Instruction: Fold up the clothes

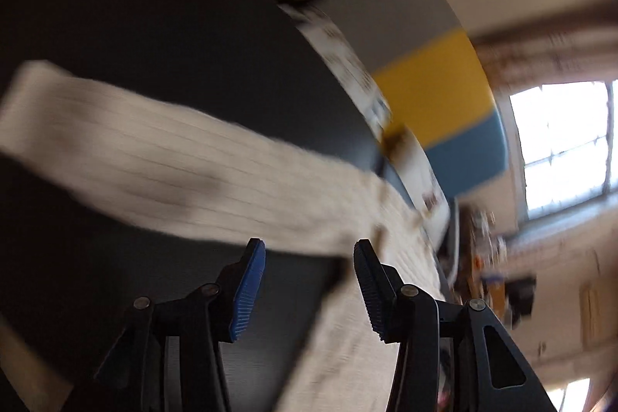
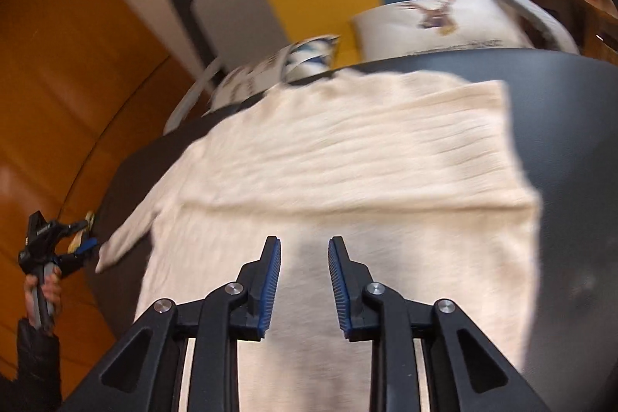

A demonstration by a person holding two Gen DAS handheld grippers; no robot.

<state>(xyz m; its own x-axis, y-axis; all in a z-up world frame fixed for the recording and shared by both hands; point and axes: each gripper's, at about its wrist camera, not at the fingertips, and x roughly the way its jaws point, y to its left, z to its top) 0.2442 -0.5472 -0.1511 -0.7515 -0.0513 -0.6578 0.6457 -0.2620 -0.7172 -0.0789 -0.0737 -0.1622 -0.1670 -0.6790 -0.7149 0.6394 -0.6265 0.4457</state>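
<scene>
A cream ribbed-knit sweater (image 2: pixel 347 172) is spread flat on a dark round table (image 2: pixel 571 126), its body folded across with one layer lying over the other and a fold ridge running side to side. One sleeve (image 2: pixel 123 242) is stretched out towards the table's edge; in the left wrist view the sleeve (image 1: pixel 162 157) is seen as a long pale band, blurred. The right gripper (image 2: pixel 304 250) is held over the knit, jaws parted and empty. The left gripper (image 1: pixel 309 250) is likewise seen with jaws apart, nothing pinched between them.
</scene>
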